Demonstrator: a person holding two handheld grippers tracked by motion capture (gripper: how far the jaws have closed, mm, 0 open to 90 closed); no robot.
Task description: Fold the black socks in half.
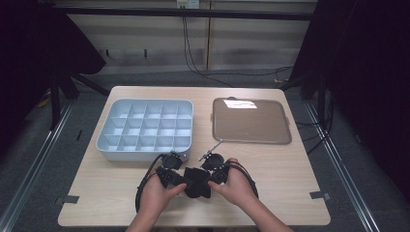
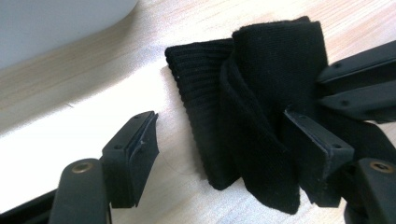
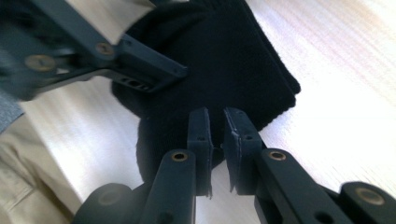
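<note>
Cloth (image 1: 197, 182) folded on the worktop (image 1: 275, 193), between both tongs.
Right tongs (image 3: 217, 135) pinch a fold, likely anchoring it; left tongs (image 2: 229, 149) stand spread around the bundle, seemingly ready to grip.

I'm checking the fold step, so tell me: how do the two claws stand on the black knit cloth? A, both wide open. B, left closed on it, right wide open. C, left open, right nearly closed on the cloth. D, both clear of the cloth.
C: the left claw stands open around the folded black cloth, while the right claw is pinched nearly together on its edge.
</note>
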